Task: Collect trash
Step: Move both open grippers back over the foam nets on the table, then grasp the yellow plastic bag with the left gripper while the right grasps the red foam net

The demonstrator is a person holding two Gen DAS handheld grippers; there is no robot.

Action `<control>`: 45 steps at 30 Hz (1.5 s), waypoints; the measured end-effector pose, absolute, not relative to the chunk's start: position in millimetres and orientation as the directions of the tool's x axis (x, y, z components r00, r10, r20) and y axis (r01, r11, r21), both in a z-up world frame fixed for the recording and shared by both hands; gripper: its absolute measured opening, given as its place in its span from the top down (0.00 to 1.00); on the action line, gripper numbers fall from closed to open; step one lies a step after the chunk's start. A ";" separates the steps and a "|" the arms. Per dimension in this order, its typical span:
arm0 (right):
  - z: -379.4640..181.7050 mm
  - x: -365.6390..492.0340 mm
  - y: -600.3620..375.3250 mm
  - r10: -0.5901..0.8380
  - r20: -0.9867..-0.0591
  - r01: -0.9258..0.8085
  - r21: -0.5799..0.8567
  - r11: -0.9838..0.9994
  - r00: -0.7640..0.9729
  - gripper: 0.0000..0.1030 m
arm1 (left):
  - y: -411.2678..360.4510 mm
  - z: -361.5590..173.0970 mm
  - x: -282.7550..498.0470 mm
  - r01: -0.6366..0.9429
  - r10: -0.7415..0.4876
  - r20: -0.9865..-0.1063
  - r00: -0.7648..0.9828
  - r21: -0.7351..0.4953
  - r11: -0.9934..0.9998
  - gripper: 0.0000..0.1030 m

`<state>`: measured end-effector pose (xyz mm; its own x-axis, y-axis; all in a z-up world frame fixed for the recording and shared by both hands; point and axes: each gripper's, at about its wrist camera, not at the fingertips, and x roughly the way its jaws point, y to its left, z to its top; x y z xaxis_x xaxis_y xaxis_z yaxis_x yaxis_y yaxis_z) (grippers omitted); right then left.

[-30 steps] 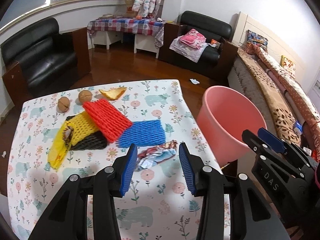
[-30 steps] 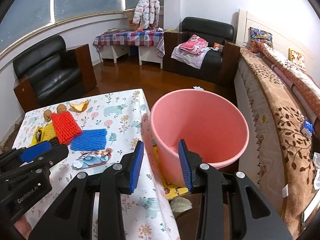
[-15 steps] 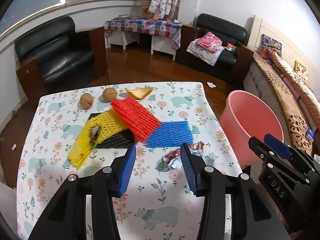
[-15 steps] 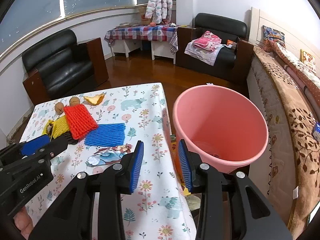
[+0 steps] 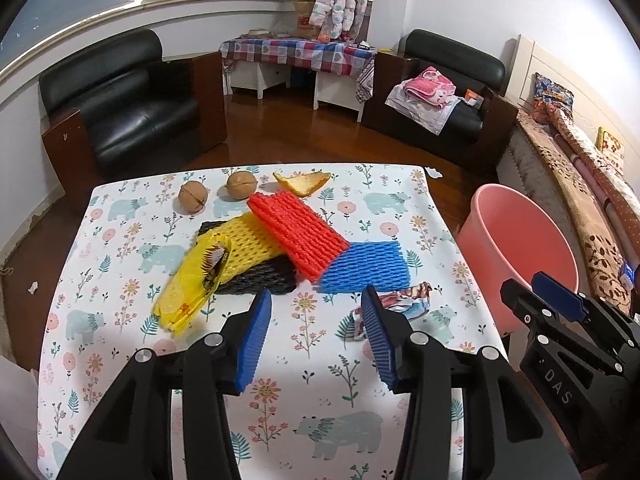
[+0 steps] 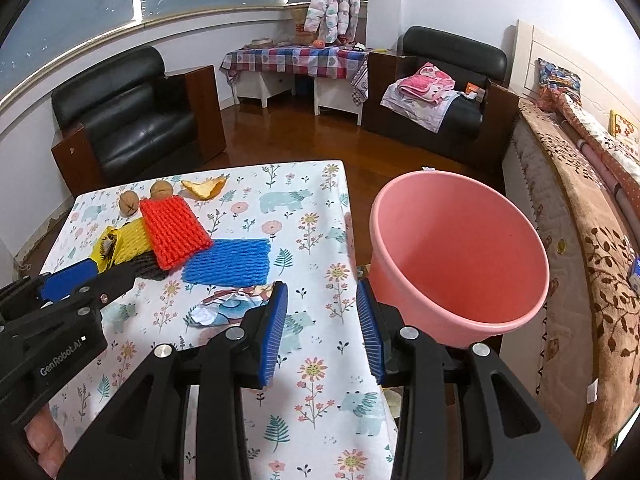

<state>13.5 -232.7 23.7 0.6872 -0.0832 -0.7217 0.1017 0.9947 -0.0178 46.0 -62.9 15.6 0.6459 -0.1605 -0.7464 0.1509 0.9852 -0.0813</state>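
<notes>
The left gripper [image 5: 316,320], marked "GenRobot.AI" on its body in the right view, hangs over the tablecloth [image 5: 120,344] with jaws apart, nothing between them. The right gripper [image 6: 322,316], lettered "DAS" in the left view, is also parted and empty, at the table's edge beside the pink bucket [image 6: 460,264]. Just beyond lies a crumpled wrapper [image 5: 404,300], then blue [image 5: 364,268], black [image 5: 264,276], yellow [image 5: 244,240] and red [image 5: 296,228] foam nets overlapping, a yellow bag [image 5: 188,288], two walnuts [image 5: 193,197] and a peel [image 5: 302,182].
</notes>
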 end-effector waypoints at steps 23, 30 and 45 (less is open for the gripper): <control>-8.5 28.0 -229.3 0.250 -0.746 -0.008 0.311 0.950 0.617 0.65 | 44.8 -13.1 49.5 0.081 -0.154 -0.733 0.663 -0.134 0.988 0.50; -3.4 29.4 -225.9 0.316 -0.711 -0.059 0.361 0.931 0.628 0.65 | 28.2 -19.2 76.8 0.193 -0.154 -0.737 0.658 -0.032 0.981 0.49; 5.6 80.6 -168.7 0.402 -0.695 -0.264 0.304 0.915 0.596 0.53 | 53.9 -39.3 88.7 0.221 -0.255 -0.752 0.608 -0.148 0.964 0.89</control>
